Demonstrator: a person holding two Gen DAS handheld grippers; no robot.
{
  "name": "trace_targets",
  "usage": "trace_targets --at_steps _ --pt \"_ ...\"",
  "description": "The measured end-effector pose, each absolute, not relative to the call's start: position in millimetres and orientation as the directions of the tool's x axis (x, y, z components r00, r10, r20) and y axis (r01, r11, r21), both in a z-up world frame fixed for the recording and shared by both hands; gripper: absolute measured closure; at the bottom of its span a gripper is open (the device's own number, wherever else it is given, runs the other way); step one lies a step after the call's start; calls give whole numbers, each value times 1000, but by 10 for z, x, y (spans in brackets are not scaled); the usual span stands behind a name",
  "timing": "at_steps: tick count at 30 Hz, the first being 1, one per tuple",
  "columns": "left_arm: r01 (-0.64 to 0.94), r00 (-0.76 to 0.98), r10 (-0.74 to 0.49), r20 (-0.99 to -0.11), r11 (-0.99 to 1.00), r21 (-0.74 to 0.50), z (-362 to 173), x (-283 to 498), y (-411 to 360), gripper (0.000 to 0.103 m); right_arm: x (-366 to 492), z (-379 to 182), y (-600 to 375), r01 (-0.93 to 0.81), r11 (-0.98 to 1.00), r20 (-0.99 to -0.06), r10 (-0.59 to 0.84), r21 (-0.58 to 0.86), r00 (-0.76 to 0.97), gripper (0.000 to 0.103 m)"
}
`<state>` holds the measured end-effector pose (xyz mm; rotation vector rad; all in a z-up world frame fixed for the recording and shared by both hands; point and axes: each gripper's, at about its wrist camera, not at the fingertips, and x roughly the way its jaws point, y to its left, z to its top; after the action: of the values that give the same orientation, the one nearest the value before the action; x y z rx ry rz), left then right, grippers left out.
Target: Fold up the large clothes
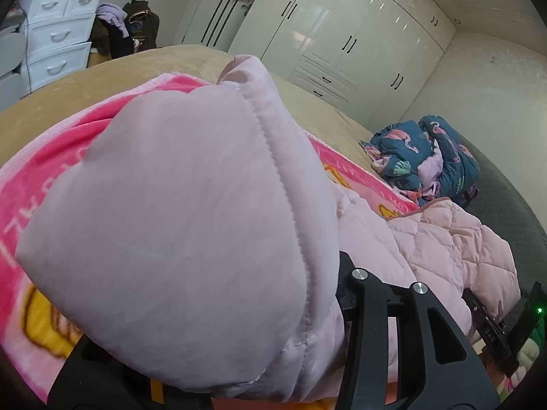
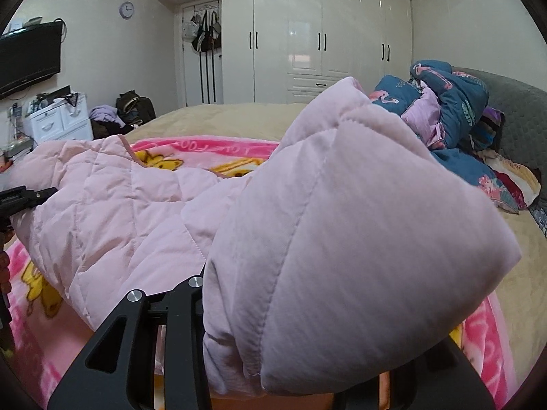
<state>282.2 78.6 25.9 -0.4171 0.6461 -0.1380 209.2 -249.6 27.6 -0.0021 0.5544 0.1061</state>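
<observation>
white wardrobe doors fill the wall beyond your left gripper, and a tan bedspread runs across the bed under a bright pink cartoon blanket. your left claw is pinching a puffy fold of the pale pink quilted jacket, which bulges up over the fingers and hides the tips. the rest of the jacket trails off to the right, lying on the pink blanket. a rumpled blue flamingo quilt sits near the grey headboard. at far left a white drawer unit stands with its drawers closed, so you cannot see what they hold; dark and lilac clothes are heaped beside it.

from your right wrist, the same wardrobe faces you, with bags hanging by the door, a wall clock and a dark tv on the left. your right gripper is clamped on another padded fold of the jacket, raised off the blanket. the jacket's quilted body stretches left toward your other gripper at the frame edge. the blue quilt lies just behind the fold.
</observation>
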Motion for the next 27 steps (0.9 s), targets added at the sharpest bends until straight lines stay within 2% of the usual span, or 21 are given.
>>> trace_targets --at_steps 17,27 --pt "10 800 -224 -557 933 -360 204 2055 813 66 1265 161 -2560 -105 993 -541 118 55 833 68" --pt "-24 783 -178 -596 948 -316 32 2047 839 61 1255 -101 -2760 -30 987 -592 120 160 797 66"
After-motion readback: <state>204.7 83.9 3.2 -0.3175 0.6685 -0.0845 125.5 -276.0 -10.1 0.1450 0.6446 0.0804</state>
